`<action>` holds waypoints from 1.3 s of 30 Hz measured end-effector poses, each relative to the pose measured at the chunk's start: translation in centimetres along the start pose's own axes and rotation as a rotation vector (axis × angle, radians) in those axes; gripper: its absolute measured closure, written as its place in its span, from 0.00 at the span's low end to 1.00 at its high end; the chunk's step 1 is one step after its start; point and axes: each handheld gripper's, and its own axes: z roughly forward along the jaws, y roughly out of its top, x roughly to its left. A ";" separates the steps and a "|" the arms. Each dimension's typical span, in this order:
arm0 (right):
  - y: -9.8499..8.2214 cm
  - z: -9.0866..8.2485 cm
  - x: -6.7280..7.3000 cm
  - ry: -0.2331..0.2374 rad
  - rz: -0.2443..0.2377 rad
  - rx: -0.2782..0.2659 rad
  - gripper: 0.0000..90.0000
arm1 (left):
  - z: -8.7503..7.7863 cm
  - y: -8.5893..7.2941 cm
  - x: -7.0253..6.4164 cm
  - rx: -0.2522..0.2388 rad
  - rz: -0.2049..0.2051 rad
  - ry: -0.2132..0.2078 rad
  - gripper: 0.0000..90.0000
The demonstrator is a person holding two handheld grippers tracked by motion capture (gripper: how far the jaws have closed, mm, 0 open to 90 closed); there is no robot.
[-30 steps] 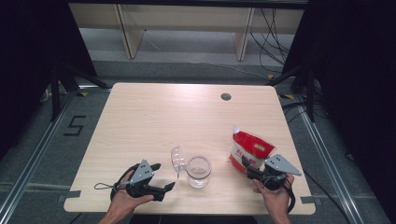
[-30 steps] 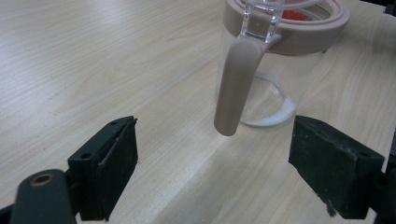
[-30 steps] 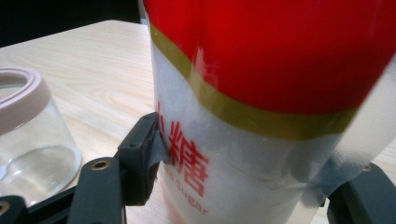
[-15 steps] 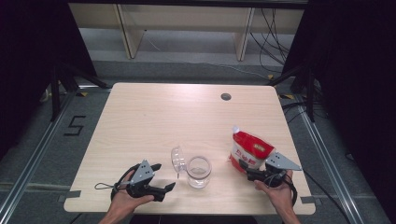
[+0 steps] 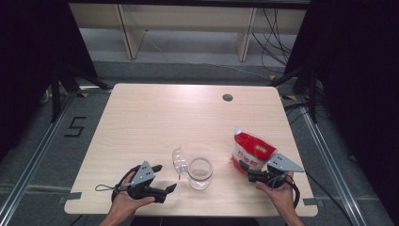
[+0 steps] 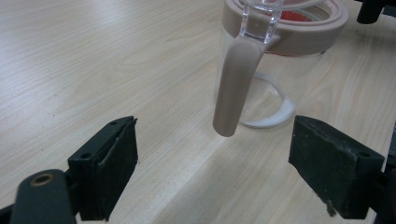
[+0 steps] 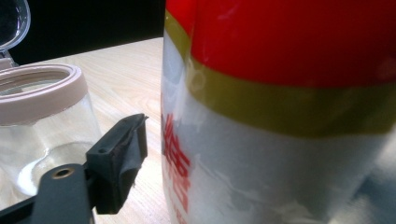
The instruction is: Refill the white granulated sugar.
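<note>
Your left gripper view shows the clear jar's (image 6: 261, 79) beige clasp (image 6: 233, 84) hanging at 12 o'clock between spread, empty jaws; the high view adds its hinged lid (image 5: 179, 160) open. Your right gripper (image 5: 256, 175) has just been opening: jaws wide, glossy red-white pouch (image 5: 251, 153) between them, left pad just beside it, not pressing. Pouch sits at 3 o'clock from the jar.

Left claw (image 5: 164, 178): black body, grey three-cornered plate on top, black cable looping off toward the lower left of the frame. Left gripper view: two black block-shaped jaws, flat matte pads, small round screw holes in the jaw bodies, one brass-coloured rivet on the link at lower left.

Right claw (image 5: 245, 172): same build, black body, grey triangular plate, black cable curling to its right. Right gripper view: one black jaw with a screw hole, brass-coloured rivet below it.

Forearms bare, no sleeves visible.
</note>
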 end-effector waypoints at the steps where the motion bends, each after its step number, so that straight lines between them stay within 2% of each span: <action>1: 0.0 0.0 -0.1 -0.013 -0.021 -0.005 0.22 | 0.0 0.0 0.0 -0.003 0.001 -0.007 0.17; 2: 0.0 0.0 -0.1 -0.016 -0.024 -0.008 0.22 | 0.0 0.0 0.0 -0.002 0.000 -0.004 0.17; 3: 0.0 0.1 -0.1 -0.009 -0.004 -0.011 0.21 | 0.1 0.0 0.0 -0.001 0.003 -0.004 0.17; 6: -0.1 0.0 0.0 -0.027 0.012 -0.006 0.19 | 0.0 0.0 0.0 -0.002 0.001 -0.003 0.17; 7: -0.1 0.2 -0.3 -0.005 -0.010 -0.015 0.20 | 0.1 0.0 0.0 -0.005 -0.001 -0.006 0.17; 10: -0.1 0.2 -0.4 -0.016 -0.029 -0.012 0.20 | 0.0 0.0 0.1 -0.001 0.001 -0.003 0.17; 12: -0.3 0.4 -0.4 -0.022 -0.021 -0.025 0.22 | 0.1 0.0 0.0 -0.004 0.000 -0.006 0.17; 13: -0.2 0.3 -0.6 0.000 -0.014 0.000 0.22 | 0.1 0.0 0.0 -0.003 0.000 -0.006 0.17; 14: -0.5 0.4 -0.5 -0.017 0.004 0.000 0.23 | 0.1 0.0 -0.1 -0.005 -0.006 -0.004 0.17; 17: -0.8 0.4 -0.6 -0.017 -0.013 0.013 0.25 | 0.1 0.0 0.0 -0.002 0.005 -0.004 0.17; 18: -1.0 0.5 -0.5 -0.017 0.021 0.012 0.26 | 0.1 0.0 0.0 -0.001 0.006 -0.005 0.17; 19: -1.0 0.5 -0.5 -0.017 0.021 0.012 0.26 | 0.1 0.0 -0.2 0.002 -0.021 -0.002 0.17; 23: -1.2 0.7 -0.6 -0.008 0.015 -0.015 0.28 | 0.1 0.0 -0.2 0.001 -0.022 -0.005 0.17; 24: -1.2 0.8 -0.7 -0.011 -0.003 -0.024 0.28 | 0.1 0.0 -0.2 0.002 -0.022 -0.004 0.17; 25: -1.2 0.8 -0.6 -0.007 0.023 -0.009 0.28 | 0.1 -0.1 -0.2 0.001 -0.023 0.000 0.17; 27: -1.2 0.8 -0.7 -0.017 0.009 -0.010 0.28 | 0.2 -0.1 -0.2 0.001 -0.014 -0.006 0.17; 29: -1.3 1.0 -0.8 0.002 0.004 -0.015 0.28 | 0.2 -0.1 -0.2 0.001 -0.017 -0.007 0.17; 35: -1.4 1.3 -0.8 -0.002 0.002 -0.019 0.30 | 0.1 0.0 -0.2 0.001 -0.014 -0.001 0.17; 36: -1.3 1.3 -0.9 0.002 -0.023 0.011 0.33 | 0.1 0.0 -0.2 0.001 -0.020 0.000 0.17; 38: -1.4 1.4 -0.9 0.020 -0.012 0.000 0.34 | 0.1 -0.1 -0.3 0.001 -0.018 -0.004 0.17; 39: -1.3 1.4 -0.8 0.013 -0.007 0.006 0.35 | 0.1 0.0 -0.2 0.001 -0.013 -0.003 0.17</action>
